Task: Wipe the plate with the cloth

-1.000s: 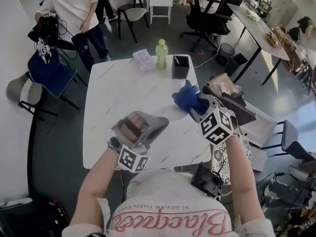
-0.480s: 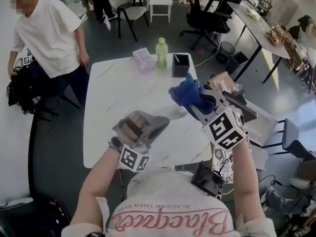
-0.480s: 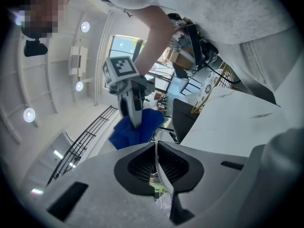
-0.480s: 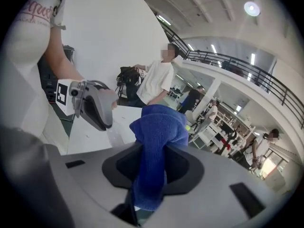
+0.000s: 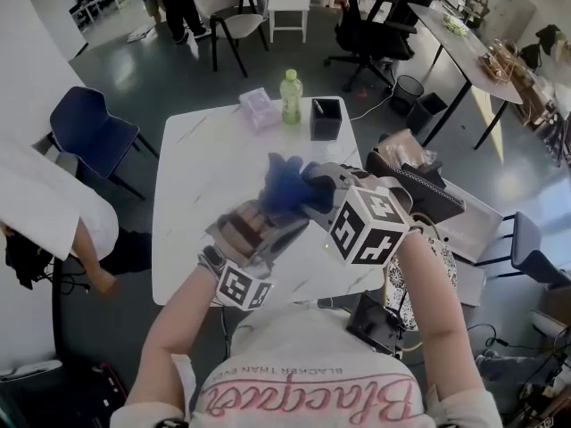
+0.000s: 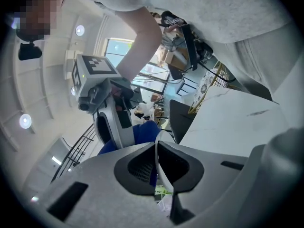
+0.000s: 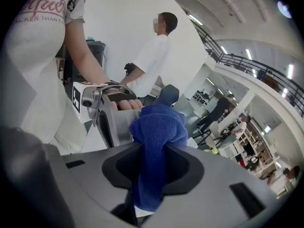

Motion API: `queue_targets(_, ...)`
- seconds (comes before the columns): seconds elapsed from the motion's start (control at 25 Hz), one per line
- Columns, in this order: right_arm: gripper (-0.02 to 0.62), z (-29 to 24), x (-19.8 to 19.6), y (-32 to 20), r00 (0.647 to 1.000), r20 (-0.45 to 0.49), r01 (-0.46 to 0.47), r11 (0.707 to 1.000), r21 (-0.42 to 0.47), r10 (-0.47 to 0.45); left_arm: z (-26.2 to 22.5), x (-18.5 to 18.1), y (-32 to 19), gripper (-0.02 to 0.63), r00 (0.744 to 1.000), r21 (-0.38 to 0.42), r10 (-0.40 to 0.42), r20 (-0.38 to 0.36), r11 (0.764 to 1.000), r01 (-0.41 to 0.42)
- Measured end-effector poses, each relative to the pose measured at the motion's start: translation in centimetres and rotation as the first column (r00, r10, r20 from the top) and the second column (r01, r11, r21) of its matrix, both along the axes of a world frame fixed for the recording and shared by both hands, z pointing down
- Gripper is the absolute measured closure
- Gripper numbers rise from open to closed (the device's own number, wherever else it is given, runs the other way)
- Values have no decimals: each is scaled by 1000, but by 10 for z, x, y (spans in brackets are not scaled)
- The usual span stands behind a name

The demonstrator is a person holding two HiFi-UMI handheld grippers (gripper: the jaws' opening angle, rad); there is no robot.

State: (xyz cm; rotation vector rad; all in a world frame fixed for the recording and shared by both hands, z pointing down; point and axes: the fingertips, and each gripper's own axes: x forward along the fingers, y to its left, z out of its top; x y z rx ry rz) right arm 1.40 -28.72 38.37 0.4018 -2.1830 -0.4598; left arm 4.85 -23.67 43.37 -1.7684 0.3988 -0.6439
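Note:
My left gripper (image 5: 287,227) is held over the white table (image 5: 201,172), shut on the thin rim of a white plate (image 6: 162,136), which I see edge-on between its jaws in the left gripper view. In the right gripper view my right gripper (image 7: 154,150) is shut on a bunched blue cloth (image 7: 159,127). In the head view the cloth (image 5: 285,185) hangs just beyond the left gripper's tips, with the right gripper (image 5: 310,192) close on the right. The plate is hard to make out in the head view. The left gripper view also shows the cloth (image 6: 142,133) right beside the plate's rim.
At the table's far edge stand a green bottle (image 5: 292,96), a black box (image 5: 326,119) and a pale tissue box (image 5: 259,110). A bag (image 5: 412,178) sits at the table's right side. A blue chair (image 5: 89,132) and a bent-over person (image 5: 49,217) are on the left.
My right gripper has carried the blue cloth left and upward, from the table's right edge to just beside the left gripper. The left gripper has stayed put. The person in white moved down the left side.

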Motion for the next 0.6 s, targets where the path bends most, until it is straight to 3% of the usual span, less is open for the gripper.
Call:
queue_targets(0.36,497,41,-14,-15,989,-105,100,994,-55,-105,8,0,8,589,999,-7,17,32,1000,-17)
queue_targets(0.6,497,73,2,-38,986,-151,60,994,-91,-74,5,-3,8,589,1000,-7,12,29,1000,-11)
